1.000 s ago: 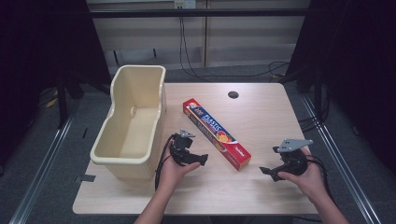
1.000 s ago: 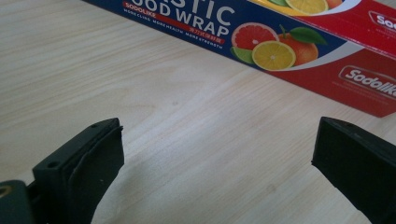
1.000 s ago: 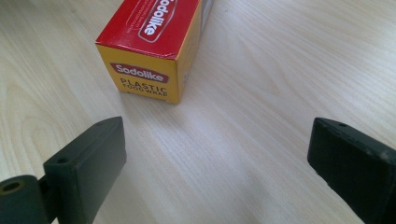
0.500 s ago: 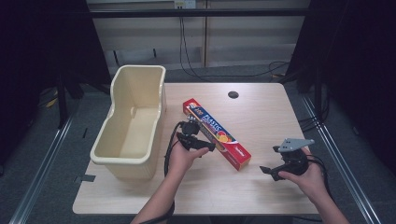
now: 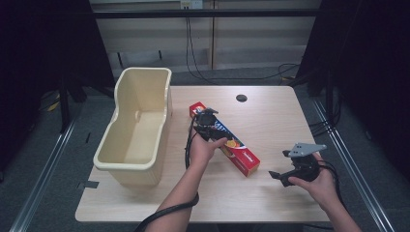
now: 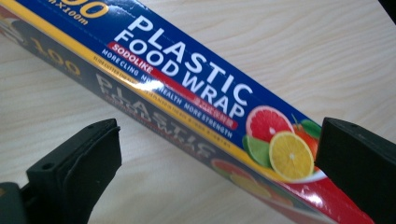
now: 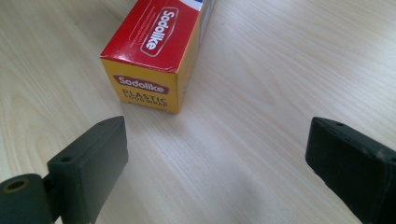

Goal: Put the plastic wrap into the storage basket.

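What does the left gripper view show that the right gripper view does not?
Left gripper view: the box's long blue face, reading PLASTIC FOOD WRAP, with fruit pictures, lying between open jaws. Right gripper view: the box's yellow end face and red Sodolike panel, ahead of open jaws and not between them. Both share the same box, the wooden table and wide-open black jaws.

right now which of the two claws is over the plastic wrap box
The left claw: it hangs open above the plastic wrap box, jaws either side of it. The right claw, also open, sits apart on the table past the box's near end.
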The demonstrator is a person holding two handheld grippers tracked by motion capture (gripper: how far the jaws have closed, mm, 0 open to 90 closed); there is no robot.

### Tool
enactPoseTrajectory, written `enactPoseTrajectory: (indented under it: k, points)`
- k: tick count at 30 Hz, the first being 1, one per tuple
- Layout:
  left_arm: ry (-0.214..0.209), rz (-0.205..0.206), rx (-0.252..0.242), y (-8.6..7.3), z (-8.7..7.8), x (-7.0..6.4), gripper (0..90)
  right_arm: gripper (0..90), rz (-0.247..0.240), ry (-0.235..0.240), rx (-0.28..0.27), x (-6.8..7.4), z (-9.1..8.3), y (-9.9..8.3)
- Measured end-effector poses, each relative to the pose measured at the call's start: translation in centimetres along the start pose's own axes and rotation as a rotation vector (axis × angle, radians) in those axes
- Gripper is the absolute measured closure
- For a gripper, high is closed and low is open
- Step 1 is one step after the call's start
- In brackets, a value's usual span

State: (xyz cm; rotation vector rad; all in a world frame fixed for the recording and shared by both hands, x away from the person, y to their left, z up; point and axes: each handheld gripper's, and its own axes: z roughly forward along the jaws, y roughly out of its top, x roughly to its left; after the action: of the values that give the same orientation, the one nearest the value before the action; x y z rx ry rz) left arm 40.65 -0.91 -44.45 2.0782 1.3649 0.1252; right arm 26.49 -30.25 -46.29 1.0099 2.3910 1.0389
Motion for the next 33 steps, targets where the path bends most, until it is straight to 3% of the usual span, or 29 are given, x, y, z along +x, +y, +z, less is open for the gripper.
enactPoseTrajectory:
  k: [3,5,14,16,21,23,29,30,33]
  points:
    - [0.007,-0.008,0.007,0.1,0.4,-0.1,0.0,5.7,0.006,-0.005,0.0,0.0,0.0,0.0]
    - [0.024,-0.035,-0.002,0.4,0.9,-0.2,0.0,5.9,0.002,-0.001,-0.001,0.0,0.0,0.0]
    - [0.05,-0.038,0.009,1.4,1.8,-1.0,0.0,6.5,0.011,-0.01,-0.003,-0.1,0.0,0.0]
    - [0.065,-0.059,0.004,1.6,2.2,-1.3,0.0,6.6,0.012,-0.006,-0.002,-0.1,0.0,0.0]
    - [0.115,-0.047,0.004,1.7,2.6,-1.6,0.0,7.0,0.021,-0.009,-0.003,-0.2,0.0,-0.1]
    - [0.125,-0.075,0.013,1.7,2.7,-1.4,0.0,6.9,0.026,-0.007,-0.006,-0.2,-0.1,0.0]
    - [0.123,-0.106,0.017,1.5,3.1,-1.3,0.0,7.0,0.028,-0.008,-0.01,-0.2,-0.2,0.0]
    - [0.125,-0.135,0.022,1.5,3.2,-1.3,0.0,7.3,0.029,-0.01,-0.013,-0.2,-0.1,0.0]
    - [0.131,-0.155,0.019,1.6,3.4,-1.4,0.0,7.3,0.037,-0.013,-0.015,-0.2,-0.1,0.0]
